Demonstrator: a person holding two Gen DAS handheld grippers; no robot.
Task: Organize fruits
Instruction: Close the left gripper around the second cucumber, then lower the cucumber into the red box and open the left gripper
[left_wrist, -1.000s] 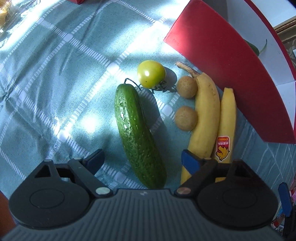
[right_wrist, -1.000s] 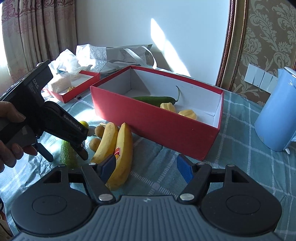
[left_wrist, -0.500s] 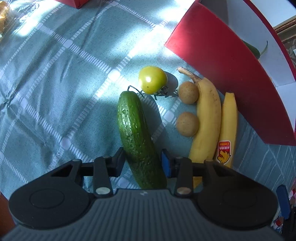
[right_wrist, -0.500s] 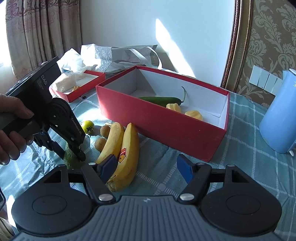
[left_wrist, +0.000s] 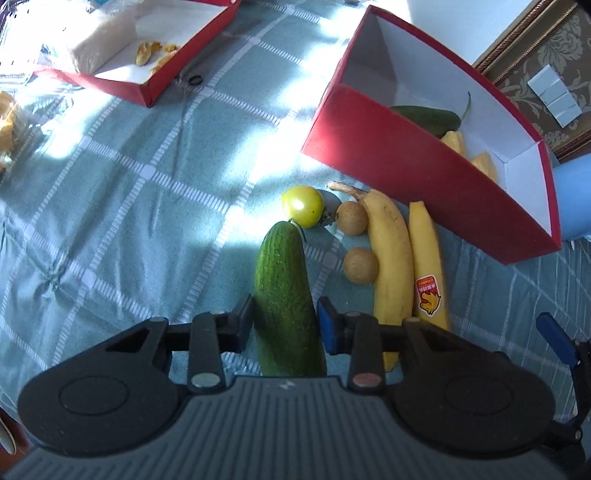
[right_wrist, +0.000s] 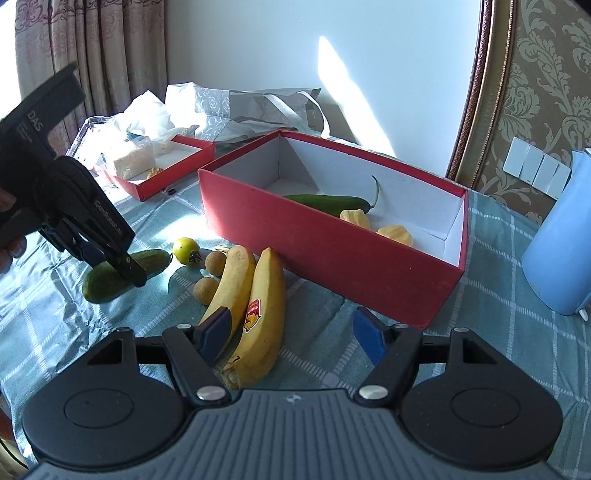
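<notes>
- The left gripper (left_wrist: 285, 325) has just been closing and now pinches the cucumber (left_wrist: 284, 295) between its pads, near the fruit's blunt near end.
- From the right wrist view, that cucumber (right_wrist: 122, 273) sits tilted, the gripped end low by the teal checked tablecloth (left_wrist: 129, 192), the far end pointing toward the small yellow-green tomato (left_wrist: 302, 205).
- Whether the cucumber is clear of the cloth, I cannot tell.
- Beside the tomato lie two little brown round fruits (left_wrist: 360, 265), touching or nearly touching the nearer banana.
- Two bananas (left_wrist: 393, 254) lie side by side, the outer one with a red sticker, just in front of the big red box (left_wrist: 406, 173).
- Inside that box: a green pepper (right_wrist: 328, 202) and pale yellow pieces (right_wrist: 395, 235).
- The right gripper (right_wrist: 291, 334) hovers over the banana ends, jaws spread, nothing between them.
- A smaller red tray (left_wrist: 122, 83) sits farther off, and a blue jug (right_wrist: 557, 243) stands past the box.
</notes>
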